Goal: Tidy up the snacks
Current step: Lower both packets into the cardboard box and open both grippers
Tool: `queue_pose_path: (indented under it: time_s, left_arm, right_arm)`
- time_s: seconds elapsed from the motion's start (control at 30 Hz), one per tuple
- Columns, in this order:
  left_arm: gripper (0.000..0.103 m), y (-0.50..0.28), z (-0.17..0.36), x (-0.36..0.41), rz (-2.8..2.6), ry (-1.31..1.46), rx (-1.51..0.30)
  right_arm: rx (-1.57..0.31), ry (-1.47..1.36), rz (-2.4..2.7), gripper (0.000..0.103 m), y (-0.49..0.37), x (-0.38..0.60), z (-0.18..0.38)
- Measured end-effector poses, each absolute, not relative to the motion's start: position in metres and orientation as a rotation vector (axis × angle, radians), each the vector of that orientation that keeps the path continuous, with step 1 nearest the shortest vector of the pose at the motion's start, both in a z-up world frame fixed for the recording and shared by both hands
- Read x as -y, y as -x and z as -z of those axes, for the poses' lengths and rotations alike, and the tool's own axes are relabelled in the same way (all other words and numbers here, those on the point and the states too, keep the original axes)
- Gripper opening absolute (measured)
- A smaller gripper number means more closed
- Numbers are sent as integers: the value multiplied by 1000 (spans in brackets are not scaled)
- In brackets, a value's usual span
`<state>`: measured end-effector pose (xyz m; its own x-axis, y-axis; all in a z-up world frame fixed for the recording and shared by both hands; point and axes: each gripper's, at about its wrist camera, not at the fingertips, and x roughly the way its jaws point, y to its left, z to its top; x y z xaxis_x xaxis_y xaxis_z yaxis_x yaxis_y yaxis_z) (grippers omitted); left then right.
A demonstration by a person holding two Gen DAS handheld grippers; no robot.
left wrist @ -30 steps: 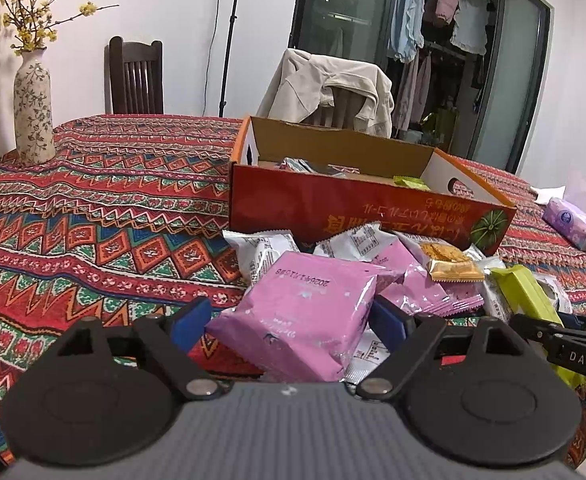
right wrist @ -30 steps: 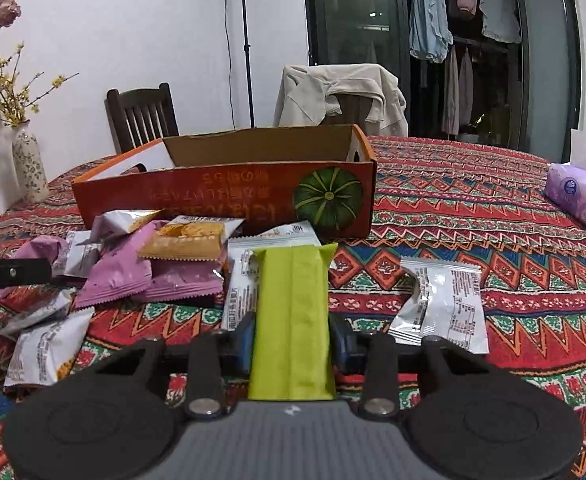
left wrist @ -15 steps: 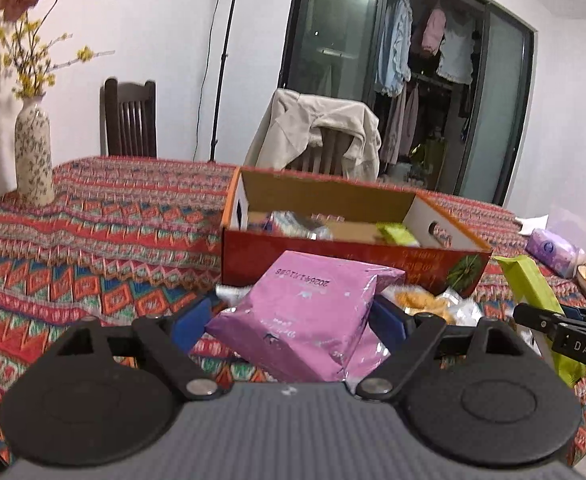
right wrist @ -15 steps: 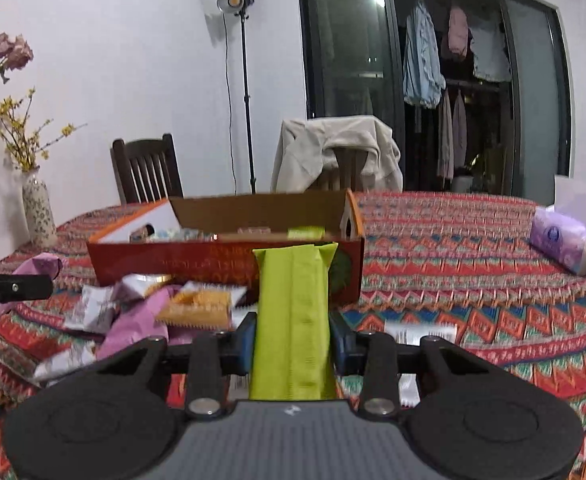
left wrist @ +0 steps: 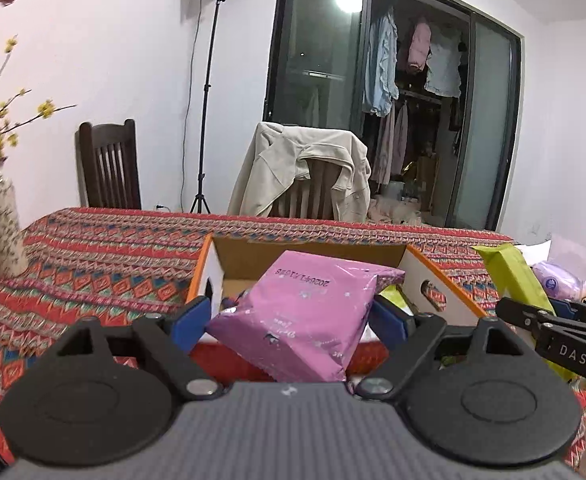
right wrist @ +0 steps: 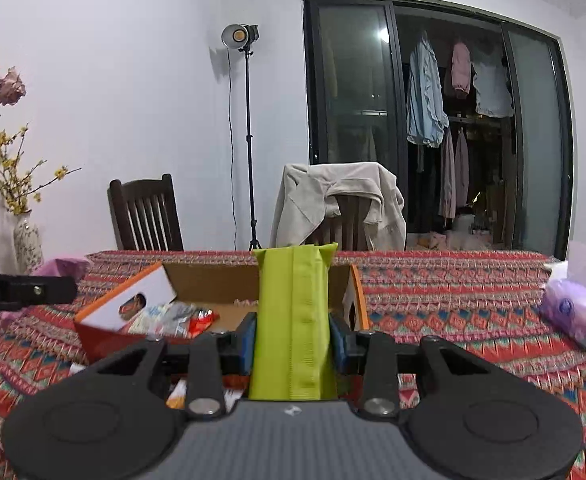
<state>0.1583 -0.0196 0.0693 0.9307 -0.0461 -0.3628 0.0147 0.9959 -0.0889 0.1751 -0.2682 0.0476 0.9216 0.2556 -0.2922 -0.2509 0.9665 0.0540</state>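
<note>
Pink packet (left wrist: 305, 320) is sitting clamped in the left tongs (left wrist: 289, 320), green packet (right wrist: 293, 320) in the right tongs (right wrist: 293, 340). Both are hovering before the cardboard box (left wrist: 429, 276); next, releasing inside.

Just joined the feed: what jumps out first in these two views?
A pink snack packet fills the left hand-held gripper, held in front of the orange cardboard box. A lime-green packet stands clamped in the right hand-held gripper, with the bright patterned tablecloth spread below.
</note>
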Motion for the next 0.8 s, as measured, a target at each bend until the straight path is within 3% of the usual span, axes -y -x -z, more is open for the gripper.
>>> queue_pose_path:
  time_s: [0.37, 0.8]
  left_arm:
    - [86, -239, -74, 31, 12, 120, -369]
    - [86, -317, -42, 21, -59, 139, -444]
  right_arm:
    - [-322, -29, -250, 36, -254, 256, -58]
    - [-410, -63, -244, 36, -326, 247, -28]
